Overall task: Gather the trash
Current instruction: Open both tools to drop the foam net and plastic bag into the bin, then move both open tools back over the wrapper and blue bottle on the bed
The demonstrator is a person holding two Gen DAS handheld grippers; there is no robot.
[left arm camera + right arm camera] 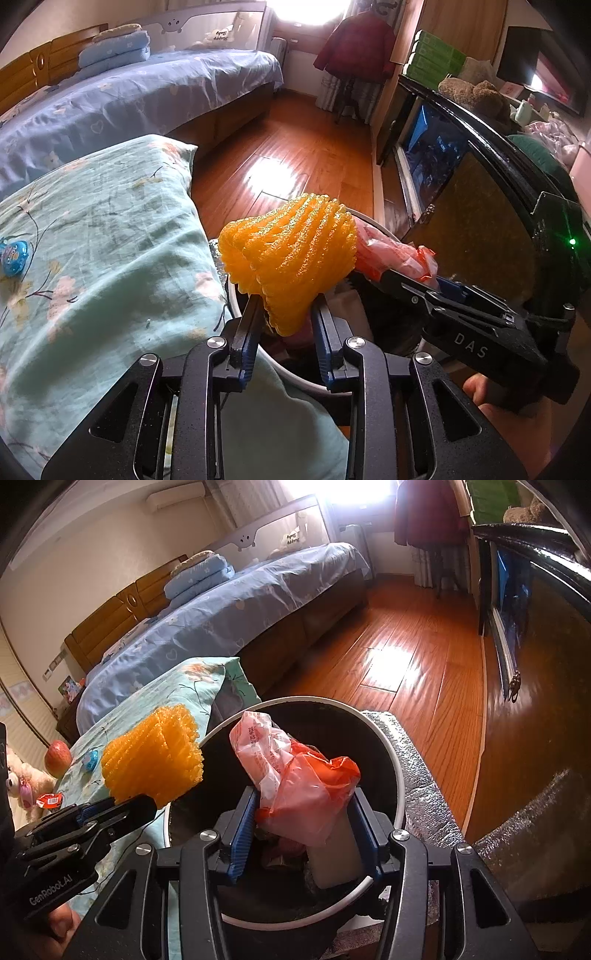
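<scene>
My left gripper (286, 314) is shut on a crumpled orange foam fruit net (291, 254), held beside the rim of the round bin (308, 384). In the right wrist view the same net (151, 760) sticks up from the left gripper (144, 801) at the left of the bin (396, 760). My right gripper (304, 812) is shut on a pink and orange plastic bag (295, 775), directly above the bin's dark inside. Trash lies in the bin under the bag. In the left wrist view the right gripper (391, 273) comes in from the right with that bag (384, 251).
A teal floral pillow (92, 240) lies left of the bin with a small blue object (13, 254) on it. An apple (57, 762), a red wrapper (50, 800) and a plush toy (22, 779) lie farther left. Silver foil material (417, 775) and a dark cabinet (480, 221) stand on the right.
</scene>
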